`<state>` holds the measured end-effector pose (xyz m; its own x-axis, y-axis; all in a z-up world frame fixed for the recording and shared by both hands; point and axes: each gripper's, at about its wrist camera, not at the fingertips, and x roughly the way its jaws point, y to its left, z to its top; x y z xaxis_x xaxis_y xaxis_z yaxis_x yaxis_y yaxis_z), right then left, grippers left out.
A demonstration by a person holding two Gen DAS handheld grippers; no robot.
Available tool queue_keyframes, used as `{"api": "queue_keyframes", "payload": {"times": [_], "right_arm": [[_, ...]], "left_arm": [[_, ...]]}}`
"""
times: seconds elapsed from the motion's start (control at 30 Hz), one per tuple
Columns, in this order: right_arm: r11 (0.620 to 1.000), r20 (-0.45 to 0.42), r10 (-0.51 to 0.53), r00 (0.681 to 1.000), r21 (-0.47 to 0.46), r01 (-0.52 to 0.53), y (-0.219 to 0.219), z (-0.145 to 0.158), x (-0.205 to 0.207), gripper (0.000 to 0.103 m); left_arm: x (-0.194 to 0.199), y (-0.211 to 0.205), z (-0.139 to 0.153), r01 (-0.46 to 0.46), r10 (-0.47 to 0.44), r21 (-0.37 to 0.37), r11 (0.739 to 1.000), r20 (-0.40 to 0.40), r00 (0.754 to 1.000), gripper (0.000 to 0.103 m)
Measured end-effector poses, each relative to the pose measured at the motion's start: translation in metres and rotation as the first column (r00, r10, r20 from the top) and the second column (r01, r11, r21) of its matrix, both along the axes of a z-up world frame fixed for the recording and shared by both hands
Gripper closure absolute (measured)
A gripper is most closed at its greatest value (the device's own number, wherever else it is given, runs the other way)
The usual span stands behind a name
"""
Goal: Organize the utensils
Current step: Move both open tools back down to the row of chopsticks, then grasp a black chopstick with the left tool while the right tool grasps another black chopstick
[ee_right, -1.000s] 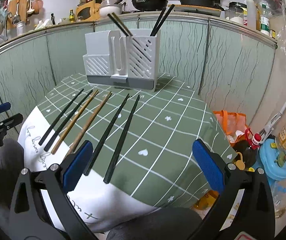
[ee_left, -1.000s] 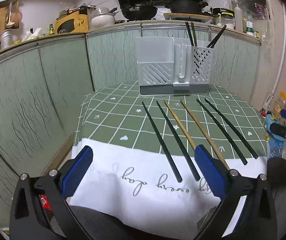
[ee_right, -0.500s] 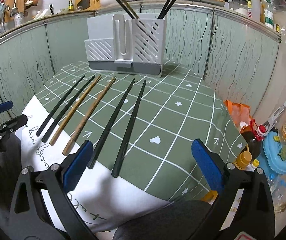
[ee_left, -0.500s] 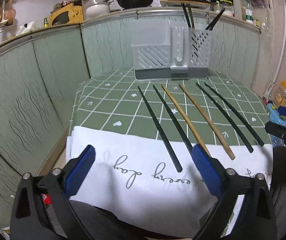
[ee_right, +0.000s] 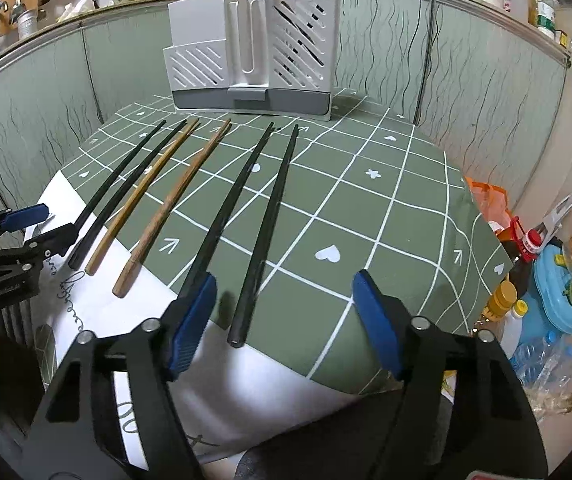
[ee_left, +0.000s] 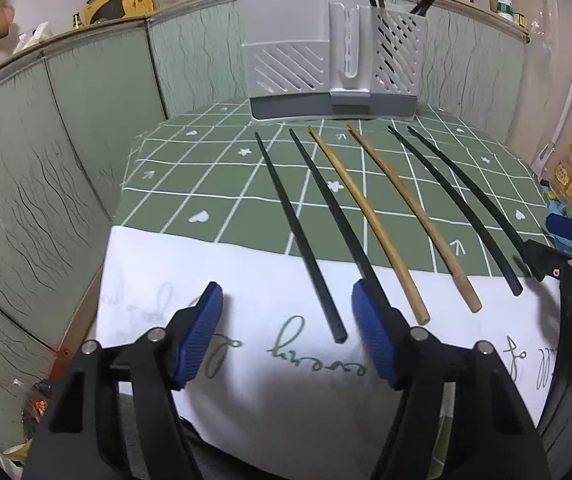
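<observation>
Several chopsticks lie side by side on the green checked tablecloth (ee_left: 189,176): two black at left (ee_left: 298,232), two wooden in the middle (ee_left: 366,220), two black at right (ee_left: 458,208). A grey utensil holder (ee_left: 326,56) stands behind them with a few chopsticks in its right compartment. My left gripper (ee_left: 286,332) is open, its jaws on either side of the near end of the leftmost black chopstick. My right gripper (ee_right: 283,320) is open, around the near end of the rightmost black chopstick (ee_right: 265,236). The holder also shows in the right wrist view (ee_right: 253,52).
Green wavy-patterned panels (ee_left: 65,152) wall the table at left and back. A white printed cloth (ee_left: 245,280) covers the near edge. Bottles and a blue container (ee_right: 558,300) sit on the floor at right. Kitchen counter clutter lies behind the panels.
Both grippers have moved forward and down toward the near ends of the chopsticks, and their jaws stand narrower than before. The chopsticks have not moved.
</observation>
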<state>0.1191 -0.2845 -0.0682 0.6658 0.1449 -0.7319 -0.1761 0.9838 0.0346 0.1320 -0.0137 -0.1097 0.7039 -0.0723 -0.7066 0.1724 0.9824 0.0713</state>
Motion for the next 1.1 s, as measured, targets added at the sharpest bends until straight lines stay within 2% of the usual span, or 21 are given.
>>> {"api": "queue_keyframes", "payload": {"times": [0.13, 0.37, 0.43, 0.63, 0.7, 0.77, 0.9, 1.1], "right_arm": [[1.000, -0.003, 0.007, 1.000, 0.000, -0.007, 0.004, -0.004, 0.000, 0.053], [1.000, 0.005, 0.003, 1.000, -0.008, -0.003, 0.010, -0.006, 0.000, 0.071], [1.000, 0.011, 0.004, 1.000, -0.020, -0.004, 0.013, -0.006, -0.002, 0.074], [0.999, 0.026, -0.028, 0.999, -0.033, 0.029, 0.015, -0.007, -0.005, 0.083], [0.998, 0.028, -0.044, 0.999, -0.040, 0.046, 0.014, -0.007, -0.005, 0.090], [0.998, 0.028, -0.056, 0.998, -0.041, 0.057, 0.012, -0.007, -0.005, 0.096], [0.997, 0.033, -0.060, 0.998, -0.046, 0.062, 0.012, -0.007, -0.005, 0.097], [0.997, 0.032, -0.065, 0.997, -0.034, 0.066, 0.011, -0.007, -0.005, 0.097]], "left_arm": [[-0.001, -0.004, -0.001, 0.002, -0.002, -0.001, 1.000, 0.006, 1.000, 0.042], [-0.002, -0.010, -0.003, 0.012, -0.011, -0.037, 0.999, 0.010, 1.000, 0.061], [-0.002, -0.010, -0.003, 0.009, -0.008, -0.050, 0.999, 0.009, 1.000, 0.063], [-0.003, -0.013, -0.003, 0.014, -0.013, -0.087, 0.996, 0.008, 1.000, 0.080], [-0.003, -0.014, -0.003, 0.009, -0.009, -0.102, 0.995, 0.005, 1.000, 0.088], [-0.003, -0.013, -0.002, -0.006, 0.006, -0.123, 0.992, -0.001, 1.000, 0.090], [-0.003, -0.010, -0.002, -0.038, 0.037, -0.150, 0.988, -0.009, 0.999, 0.094], [-0.001, -0.006, -0.002, -0.057, 0.053, -0.179, 0.982, -0.025, 0.998, 0.095]]}}
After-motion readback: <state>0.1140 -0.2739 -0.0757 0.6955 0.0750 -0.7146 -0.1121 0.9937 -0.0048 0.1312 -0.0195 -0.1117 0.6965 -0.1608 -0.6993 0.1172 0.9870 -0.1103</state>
